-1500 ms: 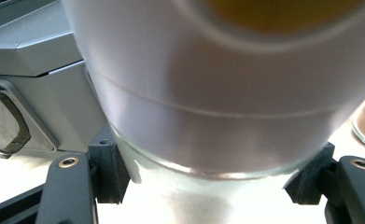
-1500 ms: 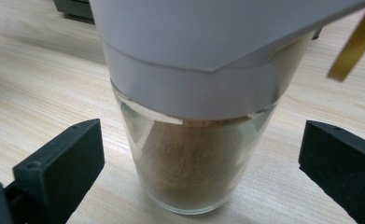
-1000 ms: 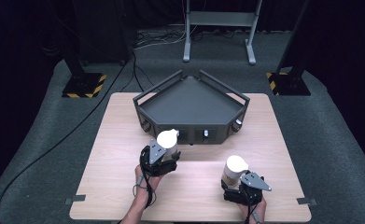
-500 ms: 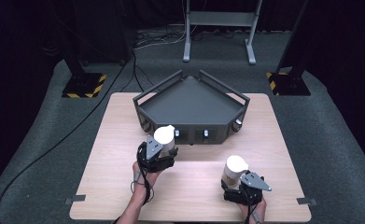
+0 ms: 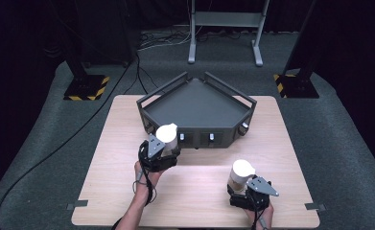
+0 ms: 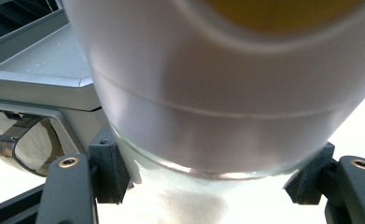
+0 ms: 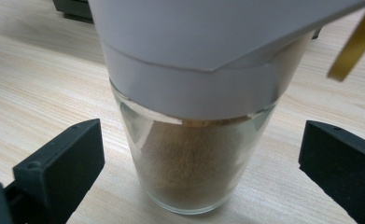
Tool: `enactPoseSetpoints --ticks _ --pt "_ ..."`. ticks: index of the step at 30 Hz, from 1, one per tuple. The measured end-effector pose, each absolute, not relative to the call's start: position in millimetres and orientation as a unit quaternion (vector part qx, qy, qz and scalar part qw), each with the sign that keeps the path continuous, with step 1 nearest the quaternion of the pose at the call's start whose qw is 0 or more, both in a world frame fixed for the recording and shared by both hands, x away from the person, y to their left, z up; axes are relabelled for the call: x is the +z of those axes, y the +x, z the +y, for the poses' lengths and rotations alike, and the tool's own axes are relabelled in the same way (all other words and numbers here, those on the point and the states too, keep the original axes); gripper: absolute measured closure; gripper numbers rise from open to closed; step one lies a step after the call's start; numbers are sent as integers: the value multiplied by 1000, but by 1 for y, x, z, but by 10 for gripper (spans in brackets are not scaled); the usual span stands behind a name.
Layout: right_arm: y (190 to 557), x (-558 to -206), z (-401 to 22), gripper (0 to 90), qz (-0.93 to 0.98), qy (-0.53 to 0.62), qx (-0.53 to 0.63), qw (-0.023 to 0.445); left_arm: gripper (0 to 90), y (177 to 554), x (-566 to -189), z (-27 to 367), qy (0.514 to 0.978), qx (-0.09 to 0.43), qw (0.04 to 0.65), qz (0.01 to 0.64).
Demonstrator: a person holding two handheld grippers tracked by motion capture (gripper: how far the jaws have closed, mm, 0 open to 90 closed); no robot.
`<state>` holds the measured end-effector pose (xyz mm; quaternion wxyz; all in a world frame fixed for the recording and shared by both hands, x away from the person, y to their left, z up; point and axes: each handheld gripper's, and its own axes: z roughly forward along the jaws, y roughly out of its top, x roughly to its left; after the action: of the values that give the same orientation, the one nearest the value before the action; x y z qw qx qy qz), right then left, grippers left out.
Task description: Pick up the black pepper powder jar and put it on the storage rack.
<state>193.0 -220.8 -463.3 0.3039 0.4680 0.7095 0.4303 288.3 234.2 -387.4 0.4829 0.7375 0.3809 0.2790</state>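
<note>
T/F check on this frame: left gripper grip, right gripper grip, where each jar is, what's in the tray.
1. The left gripper is shut on a white-lidded jar. True.
2. The right gripper is clamped on the second jar. False: its jaws stand open, clear of the glass on both sides.
3. The second jar stands on the wooden table. True.
4. The dark tray already holds a jar. False: its floor is bare.
5. The second jar holds brownish powder. True.
</note>
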Motion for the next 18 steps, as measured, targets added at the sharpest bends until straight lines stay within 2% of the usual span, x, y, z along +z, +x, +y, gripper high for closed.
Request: enactPoseSetpoints --ticks 18 --pt "193 -463 -221 0 709 468 430 304 304 302 -377 238 736 279 482 385"
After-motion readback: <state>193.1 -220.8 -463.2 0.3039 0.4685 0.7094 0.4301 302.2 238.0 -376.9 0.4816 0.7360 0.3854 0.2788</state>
